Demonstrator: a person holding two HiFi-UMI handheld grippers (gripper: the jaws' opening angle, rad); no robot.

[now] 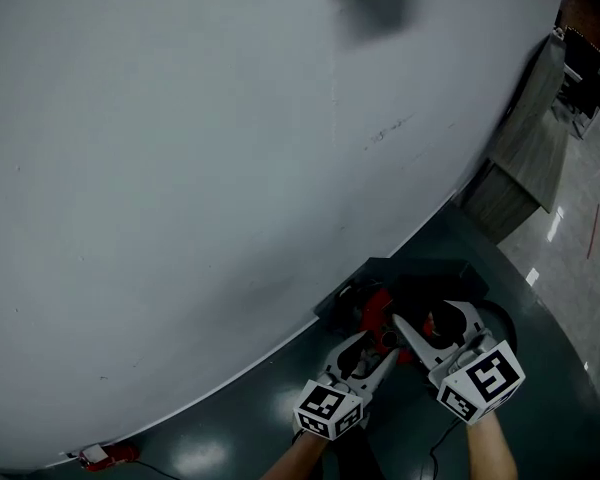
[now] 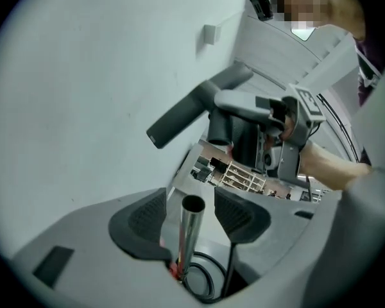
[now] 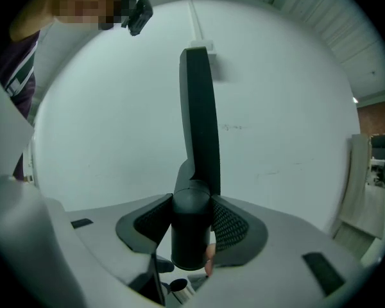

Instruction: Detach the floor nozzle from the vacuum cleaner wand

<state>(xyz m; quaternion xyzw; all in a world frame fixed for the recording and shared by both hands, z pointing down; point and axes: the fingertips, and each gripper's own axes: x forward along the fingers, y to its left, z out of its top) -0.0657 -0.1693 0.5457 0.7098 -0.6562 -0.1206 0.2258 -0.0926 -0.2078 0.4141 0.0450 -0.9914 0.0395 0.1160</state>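
Note:
In the left gripper view a chrome wand tube (image 2: 191, 233) stands upright between the pads (image 2: 147, 218) of my left gripper (image 2: 190, 199). Its end is open and bare, and the jaws stand open with a gap on each side. The dark grey floor nozzle (image 2: 199, 111) hangs apart from the tube, higher up, held by my right gripper (image 2: 289, 130). In the right gripper view my right gripper (image 3: 192, 204) is shut on the nozzle's round neck (image 3: 191, 233), with the nozzle head (image 3: 200, 120) pointing up. The head view shows both grippers (image 1: 378, 353) (image 1: 412, 330) close together over red and black vacuum parts (image 1: 380, 308).
A white wall (image 1: 230, 148) fills most of the head view and meets a dark glossy floor (image 1: 230, 418). A wooden cabinet (image 1: 525, 168) stands at the right. A small red and white item (image 1: 105, 455) lies by the wall's foot. Cables (image 2: 205, 278) coil under the wand.

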